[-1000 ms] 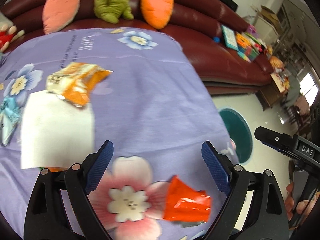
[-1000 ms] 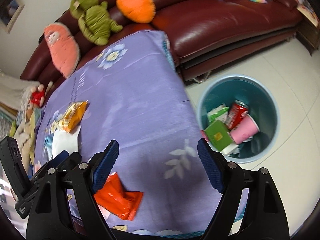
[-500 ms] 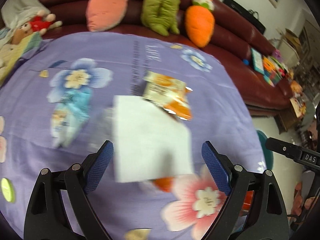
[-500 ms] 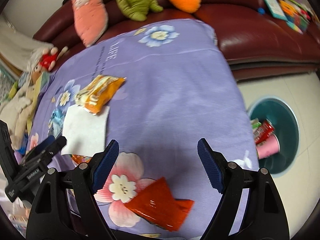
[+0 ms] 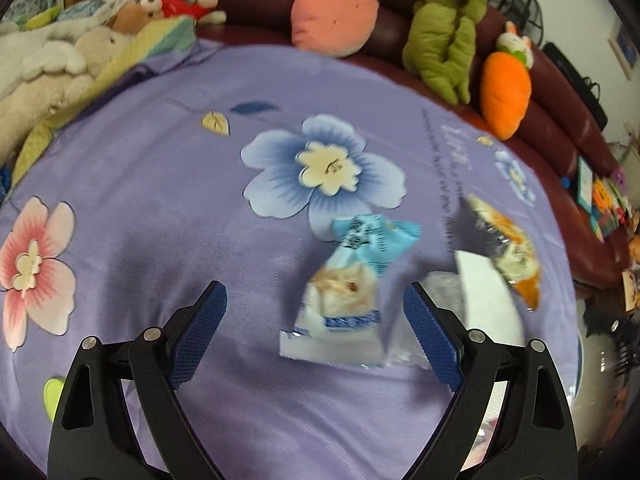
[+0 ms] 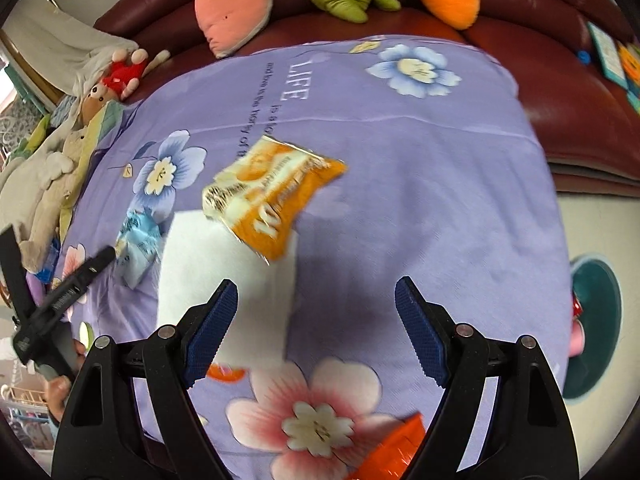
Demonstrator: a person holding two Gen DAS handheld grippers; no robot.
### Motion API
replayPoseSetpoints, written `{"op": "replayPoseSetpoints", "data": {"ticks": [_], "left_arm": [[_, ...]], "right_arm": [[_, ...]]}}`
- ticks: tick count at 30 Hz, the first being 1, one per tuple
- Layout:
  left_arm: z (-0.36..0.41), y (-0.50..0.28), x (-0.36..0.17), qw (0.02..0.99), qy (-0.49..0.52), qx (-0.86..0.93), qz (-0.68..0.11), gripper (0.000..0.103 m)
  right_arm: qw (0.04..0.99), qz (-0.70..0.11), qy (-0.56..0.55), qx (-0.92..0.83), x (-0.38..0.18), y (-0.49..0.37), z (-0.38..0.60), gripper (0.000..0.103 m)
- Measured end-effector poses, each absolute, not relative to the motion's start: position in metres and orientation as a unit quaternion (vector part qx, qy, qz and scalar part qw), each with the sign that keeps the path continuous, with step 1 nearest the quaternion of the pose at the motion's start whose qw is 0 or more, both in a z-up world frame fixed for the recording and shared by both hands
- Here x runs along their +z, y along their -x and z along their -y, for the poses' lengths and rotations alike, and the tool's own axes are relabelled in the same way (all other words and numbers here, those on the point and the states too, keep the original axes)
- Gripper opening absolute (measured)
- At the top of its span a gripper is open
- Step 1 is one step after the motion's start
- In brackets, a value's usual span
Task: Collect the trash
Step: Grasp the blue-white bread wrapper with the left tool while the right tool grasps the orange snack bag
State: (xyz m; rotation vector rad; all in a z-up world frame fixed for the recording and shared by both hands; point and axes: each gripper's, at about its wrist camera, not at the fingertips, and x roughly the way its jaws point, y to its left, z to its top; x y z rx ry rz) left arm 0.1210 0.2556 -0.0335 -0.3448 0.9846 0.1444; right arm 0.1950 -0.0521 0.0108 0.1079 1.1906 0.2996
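My left gripper (image 5: 316,316) is open and empty above the purple flowered cloth (image 5: 160,200). A light blue snack packet (image 5: 344,292) lies just ahead, between its fingers. A white paper sheet (image 5: 484,296) and an orange-and-white snack bag (image 5: 508,248) lie to the right. My right gripper (image 6: 316,312) is open and empty. The orange bag (image 6: 272,196) overlaps the white sheet (image 6: 224,264) ahead of it. The blue packet (image 6: 136,244) is at left, beside the left gripper's body (image 6: 68,292). An orange wrapper (image 6: 396,452) lies at the bottom edge.
A teal trash bin (image 6: 592,316) stands on the floor off the table's right edge. A dark red sofa (image 6: 560,40) with plush toys, pink (image 5: 340,4), green (image 5: 444,32) and orange (image 5: 504,92), curves behind the table. Soft toys (image 5: 60,60) pile at the far left.
Both grippers have swung left across the table. The blue packet is now between my left fingers; the bin has slid to the right edge of the right wrist view.
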Motion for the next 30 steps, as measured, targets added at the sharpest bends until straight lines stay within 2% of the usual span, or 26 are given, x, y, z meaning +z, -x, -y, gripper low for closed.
{"op": "replayPoseSetpoints", "data": {"ticks": [6, 8, 10, 11, 22, 23, 24, 26, 30], "left_arm": [[-0.26, -0.137, -0.055, 0.856, 0.163, 0.062, -0.487, 0.089], [-0.259, -0.141, -0.057, 0.859, 0.158, 0.055, -0.484, 0.077], [-0.254, -0.145, -0.058, 0.861, 0.156, 0.044, -0.483, 0.05], [-0.253, -0.146, -0.059, 0.861, 0.154, 0.04, -0.483, 0.042], [-0.24, -0.156, -0.065, 0.86, 0.147, 0.03, -0.488, 0.042], [-0.239, -0.157, -0.066, 0.859, 0.148, 0.029, -0.489, 0.042], [-0.238, -0.157, -0.066, 0.859, 0.148, 0.029, -0.488, 0.042], [-0.235, -0.156, -0.064, 0.863, 0.144, 0.036, -0.482, 0.041], [-0.234, -0.151, -0.054, 0.87, 0.153, 0.043, -0.468, 0.039]], "right_arm": [[0.806, -0.569, -0.067, 0.146, -0.002, -0.235, 0.033, 0.077], [0.803, -0.573, -0.072, 0.147, -0.008, -0.244, 0.028, 0.077], [0.799, -0.577, -0.082, 0.151, -0.015, -0.254, 0.023, 0.077], [0.798, -0.578, -0.085, 0.152, -0.018, -0.258, 0.021, 0.077], [0.78, -0.594, -0.114, 0.163, -0.057, -0.285, 0.006, 0.077], [0.779, -0.595, -0.115, 0.165, -0.06, -0.285, 0.007, 0.072], [0.779, -0.593, -0.117, 0.169, -0.062, -0.283, 0.007, 0.048], [0.779, -0.591, -0.117, 0.172, -0.064, -0.279, 0.009, 0.029], [0.793, -0.573, -0.113, 0.17, -0.054, -0.27, 0.019, 0.024]]}}
